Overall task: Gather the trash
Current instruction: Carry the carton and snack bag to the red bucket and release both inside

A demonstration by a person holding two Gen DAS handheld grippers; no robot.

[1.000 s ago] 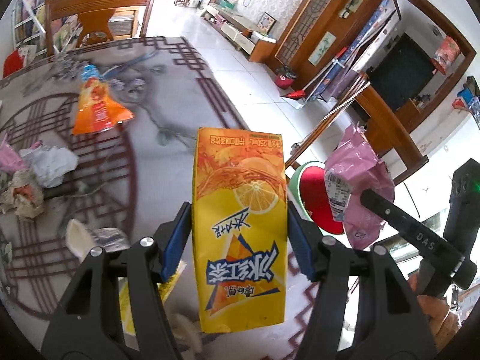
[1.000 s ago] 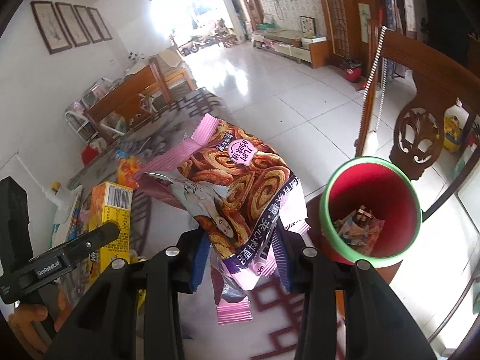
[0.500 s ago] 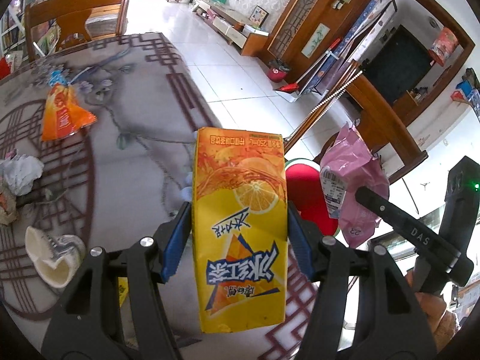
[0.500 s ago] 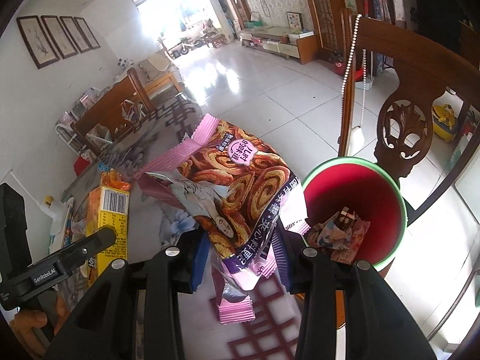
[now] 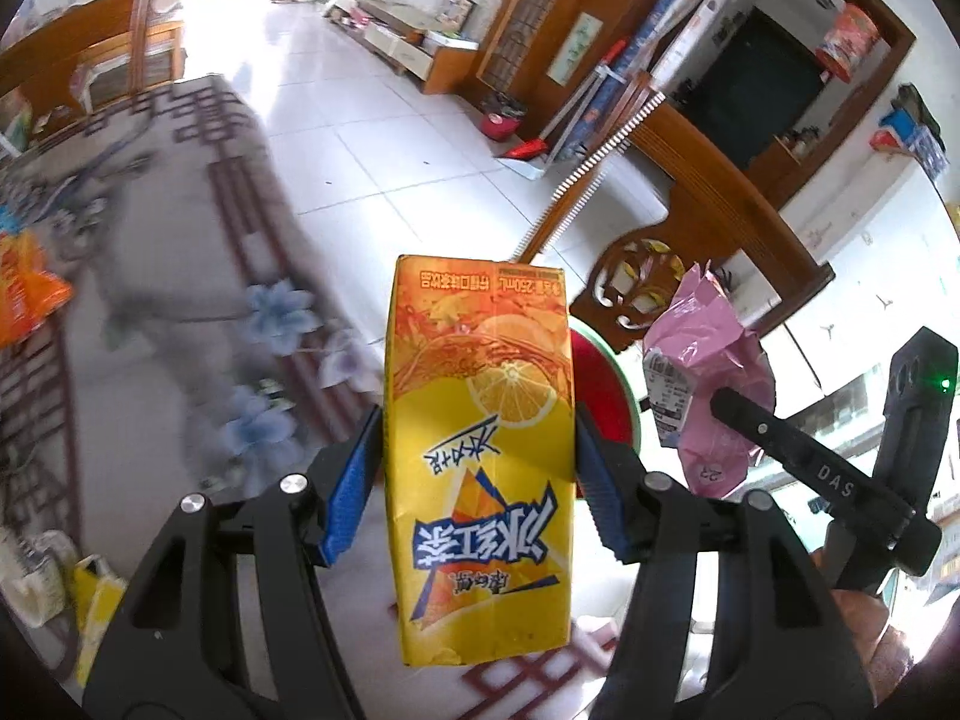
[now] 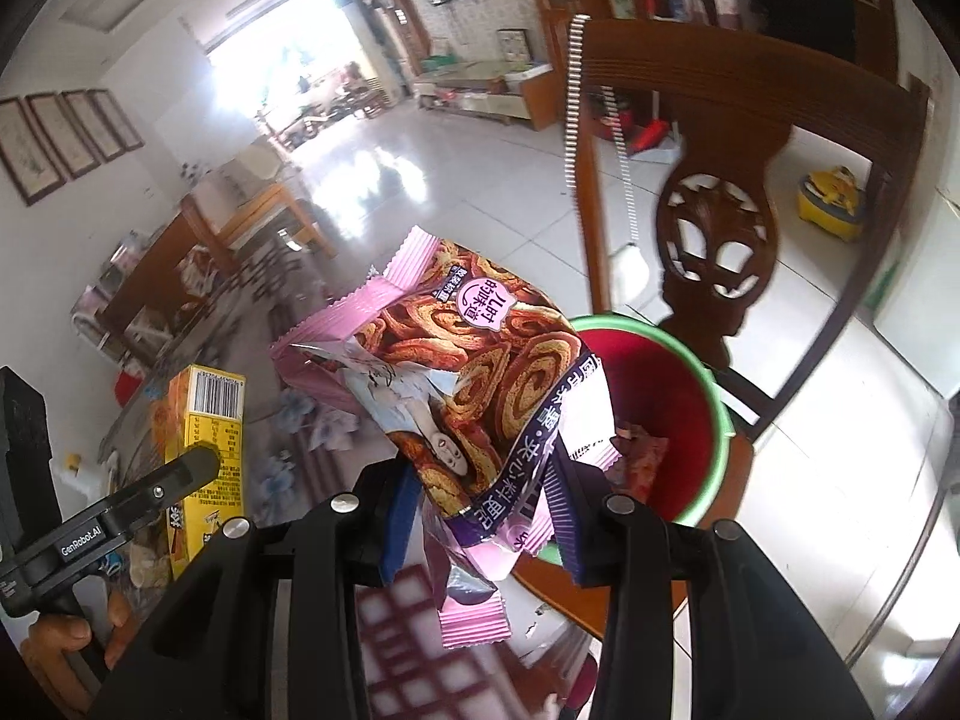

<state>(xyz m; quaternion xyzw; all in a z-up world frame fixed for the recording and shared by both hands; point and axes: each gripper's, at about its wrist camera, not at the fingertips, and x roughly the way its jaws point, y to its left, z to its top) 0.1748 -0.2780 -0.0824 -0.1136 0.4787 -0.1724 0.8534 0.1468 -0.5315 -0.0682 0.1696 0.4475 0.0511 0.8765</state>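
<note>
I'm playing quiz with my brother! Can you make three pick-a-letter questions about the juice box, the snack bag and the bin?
1. Where is the bin?
A. beside the table edge, in front of a wooden chair
B. on the table
C. on top of a cupboard

2. What colour is the bin's inside?
A. blue
B. red
C. white

3. What is the left hand-held gripper doing?
A. hanging open with nothing in it
B. lying on the floor
C. clamping the yellow juice box

Answers:
1 A: the right wrist view shows it low beside the table, the chair behind it.
2 B: red inside, green rim.
3 C: both blue pads press the box's sides.
</note>
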